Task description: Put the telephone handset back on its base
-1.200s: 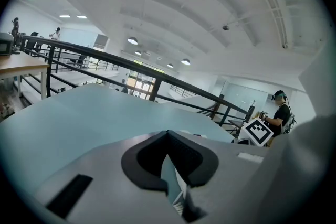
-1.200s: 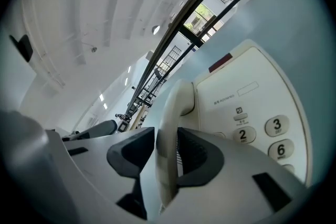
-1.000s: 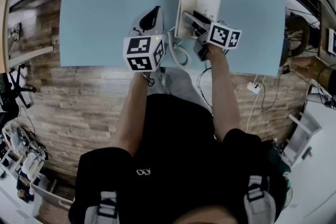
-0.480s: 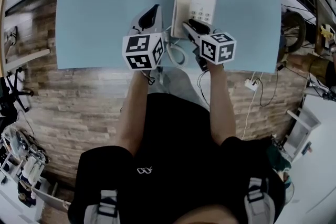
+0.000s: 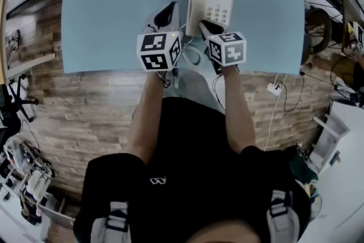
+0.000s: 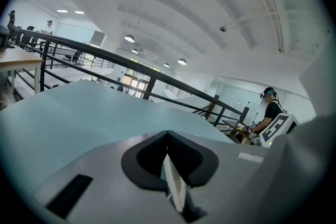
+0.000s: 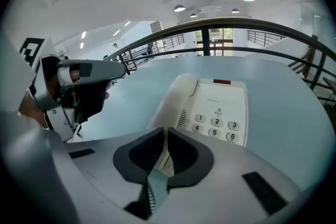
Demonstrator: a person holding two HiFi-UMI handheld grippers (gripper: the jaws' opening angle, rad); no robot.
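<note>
A white telephone base (image 5: 220, 4) with a keypad stands on the light blue table (image 5: 114, 8). The handset (image 5: 196, 1) lies along the base's left side, also seen in the right gripper view as the handset (image 7: 176, 97) beside the keypad (image 7: 218, 123). My right gripper (image 5: 203, 24) sits just in front of the phone. Its jaws are closing, almost together, with nothing between them (image 7: 164, 136). My left gripper (image 5: 166, 13) rests left of the phone, shut and empty (image 6: 167, 136).
The coiled cord (image 5: 192, 56) loops at the table's near edge between the two grippers. A power strip (image 5: 274, 90) and cables lie on the wooden floor to the right. A black railing (image 7: 220, 23) runs beyond the table.
My right gripper has drawn back from the phone toward the table's near edge and its jaws have come together. The handset stays on the base. The left gripper has barely moved.
</note>
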